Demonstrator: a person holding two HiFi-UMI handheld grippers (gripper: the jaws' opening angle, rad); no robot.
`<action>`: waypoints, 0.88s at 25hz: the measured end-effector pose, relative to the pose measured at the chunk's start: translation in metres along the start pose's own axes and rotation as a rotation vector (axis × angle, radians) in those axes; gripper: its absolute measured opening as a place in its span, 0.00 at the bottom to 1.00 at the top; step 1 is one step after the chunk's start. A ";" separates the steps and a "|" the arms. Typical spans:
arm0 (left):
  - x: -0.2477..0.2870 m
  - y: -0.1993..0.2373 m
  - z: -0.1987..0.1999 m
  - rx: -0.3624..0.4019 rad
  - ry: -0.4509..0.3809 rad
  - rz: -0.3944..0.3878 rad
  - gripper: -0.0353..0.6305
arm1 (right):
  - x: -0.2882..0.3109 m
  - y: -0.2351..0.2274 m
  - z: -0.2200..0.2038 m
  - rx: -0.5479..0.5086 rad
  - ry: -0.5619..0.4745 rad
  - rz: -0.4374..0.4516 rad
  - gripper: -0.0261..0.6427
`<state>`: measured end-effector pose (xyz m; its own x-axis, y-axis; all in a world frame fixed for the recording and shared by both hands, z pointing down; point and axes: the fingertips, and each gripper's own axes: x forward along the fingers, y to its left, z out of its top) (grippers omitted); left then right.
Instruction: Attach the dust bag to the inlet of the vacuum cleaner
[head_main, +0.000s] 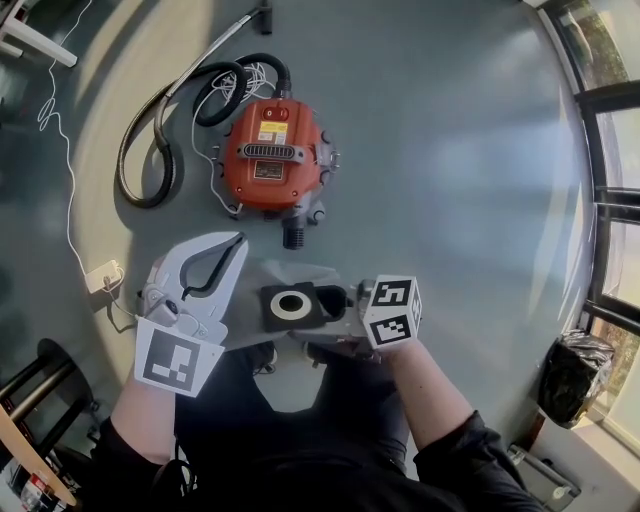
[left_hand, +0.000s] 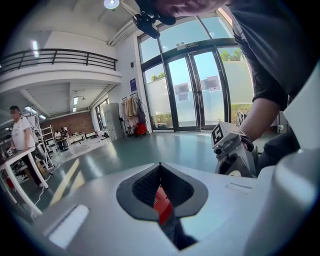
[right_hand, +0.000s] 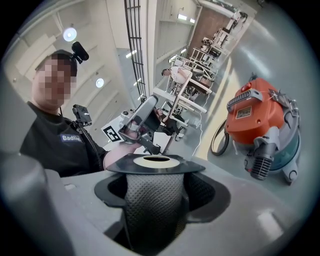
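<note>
Grey floor (head_main: 450, 150): hose coil (head_main: 150, 203) and white cable (head_main: 68, 190) beside orange vacuum cleaner (head_main: 272, 155)

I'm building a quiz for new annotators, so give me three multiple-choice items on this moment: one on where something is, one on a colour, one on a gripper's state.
1. Where is the vacuum cleaner? A on the floor beyond the dust bag; B on a table; C hung on a wall.
2. Its body colour? A blue; B orange; C yellow.
3. The right gripper is: A open and empty; B shut on the dust bag; C out of view.
Answers: A, the head view shows it lying on the floor; B, its shell is orange; B, grey bag fabric sits clamped between its jaws.
</note>
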<state>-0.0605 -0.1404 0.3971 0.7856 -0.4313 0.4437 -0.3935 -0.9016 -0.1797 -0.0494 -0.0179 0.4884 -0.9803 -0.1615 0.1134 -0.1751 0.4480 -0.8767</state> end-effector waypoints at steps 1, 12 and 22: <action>0.003 0.000 -0.004 0.000 -0.002 0.001 0.08 | 0.001 -0.005 -0.001 -0.003 0.001 0.002 0.47; 0.039 -0.003 -0.049 0.002 -0.036 0.003 0.08 | 0.016 -0.060 -0.010 -0.017 -0.007 0.020 0.47; 0.063 0.000 -0.082 0.033 -0.056 0.013 0.08 | 0.022 -0.099 -0.027 -0.026 0.008 0.028 0.47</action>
<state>-0.0500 -0.1651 0.4970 0.8065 -0.4432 0.3914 -0.3883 -0.8962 -0.2146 -0.0564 -0.0419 0.5899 -0.9855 -0.1422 0.0929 -0.1503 0.4749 -0.8671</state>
